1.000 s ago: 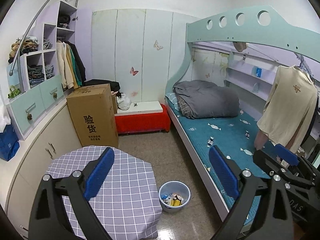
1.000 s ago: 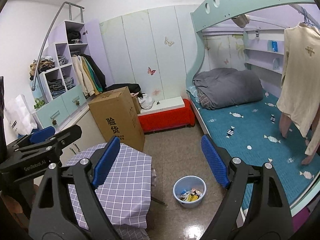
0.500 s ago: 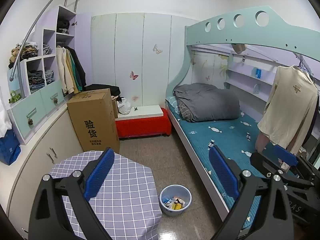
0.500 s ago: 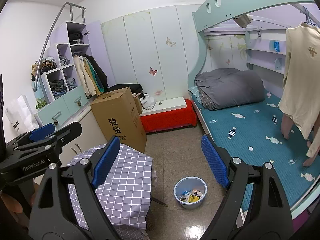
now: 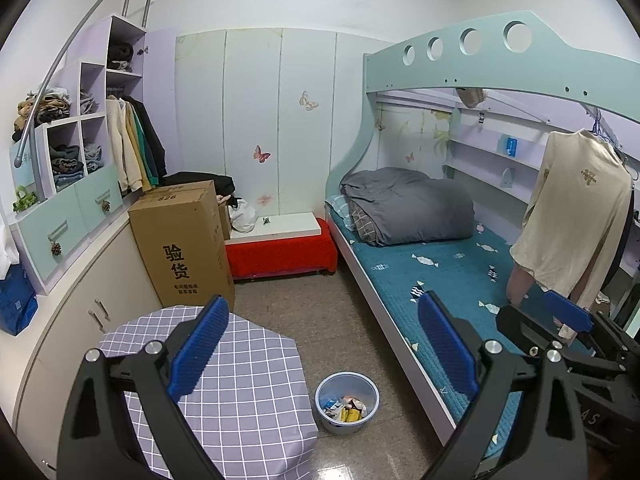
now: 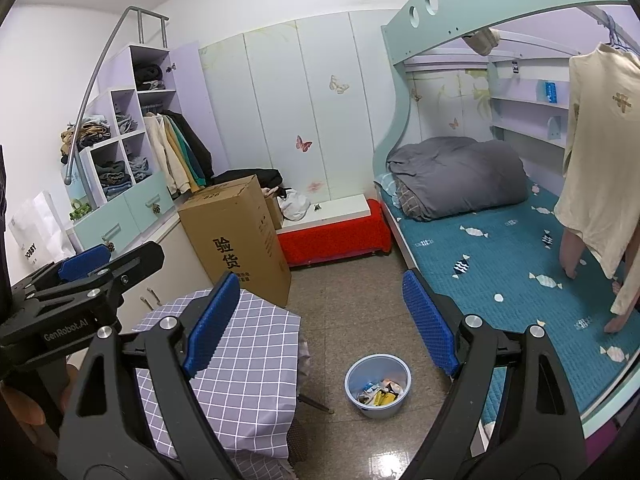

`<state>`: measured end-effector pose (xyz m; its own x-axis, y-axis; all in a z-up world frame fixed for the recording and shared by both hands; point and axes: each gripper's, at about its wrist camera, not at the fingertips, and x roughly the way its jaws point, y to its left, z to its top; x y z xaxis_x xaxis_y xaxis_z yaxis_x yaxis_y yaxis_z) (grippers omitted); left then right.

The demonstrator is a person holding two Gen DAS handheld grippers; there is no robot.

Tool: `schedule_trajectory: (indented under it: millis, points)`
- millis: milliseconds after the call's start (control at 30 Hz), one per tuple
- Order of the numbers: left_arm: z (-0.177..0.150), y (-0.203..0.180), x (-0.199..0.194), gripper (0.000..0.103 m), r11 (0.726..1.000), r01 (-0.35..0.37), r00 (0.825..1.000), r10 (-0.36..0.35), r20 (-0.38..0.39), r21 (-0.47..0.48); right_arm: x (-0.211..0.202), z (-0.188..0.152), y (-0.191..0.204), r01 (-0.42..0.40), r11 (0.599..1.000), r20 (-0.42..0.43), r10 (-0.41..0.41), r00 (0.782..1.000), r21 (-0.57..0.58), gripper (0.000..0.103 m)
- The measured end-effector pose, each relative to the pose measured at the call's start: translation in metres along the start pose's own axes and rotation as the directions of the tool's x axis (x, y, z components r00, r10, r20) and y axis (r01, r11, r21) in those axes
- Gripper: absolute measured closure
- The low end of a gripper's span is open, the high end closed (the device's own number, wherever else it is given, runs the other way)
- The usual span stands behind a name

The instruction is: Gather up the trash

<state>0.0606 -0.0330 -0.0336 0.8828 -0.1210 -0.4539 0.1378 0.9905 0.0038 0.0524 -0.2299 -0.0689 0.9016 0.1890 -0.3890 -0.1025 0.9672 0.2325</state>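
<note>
Left wrist view: left hand-held gripper (image 5: 324,344) held high over the room, blue pads (image 5: 198,350) spread wide apart, nothing between them. Below, on the floor, a blue bin (image 5: 347,402) holding wrappers (image 5: 344,408), standing between the desk (image 5: 240,400) with its checked cloth and the bed (image 5: 452,280). Beyond the desk, a tall cardboard box (image 5: 184,244) and a red bench (image 5: 280,252) against the wall. At the right edge, the right hand-held gripper (image 5: 568,332) seen side-on over the bed.

Right wrist view: right hand-held gripper (image 6: 320,316) likewise spread wide, gripping nothing. Same bin (image 6: 378,384) on the floor just right of the desk (image 6: 248,360), trash (image 6: 380,394) inside. Left hand-held gripper (image 6: 92,272) at the left edge, side-on, above the desk's near corner. Cream shirt (image 6: 600,160) hanging over the bed (image 6: 500,264).
</note>
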Motion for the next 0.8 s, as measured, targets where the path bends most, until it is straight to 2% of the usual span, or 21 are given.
schedule_trajectory:
  millis: [800]
  points:
    - [0.0027, -0.0061, 0.0037, 0.009, 1.000, 0.007, 1.000, -0.007, -0.002, 0.002, -0.0020, -0.0019, -0.0041, 0.005, 1.000, -0.002, -0.005, 1.000, 0.008, 0.020]
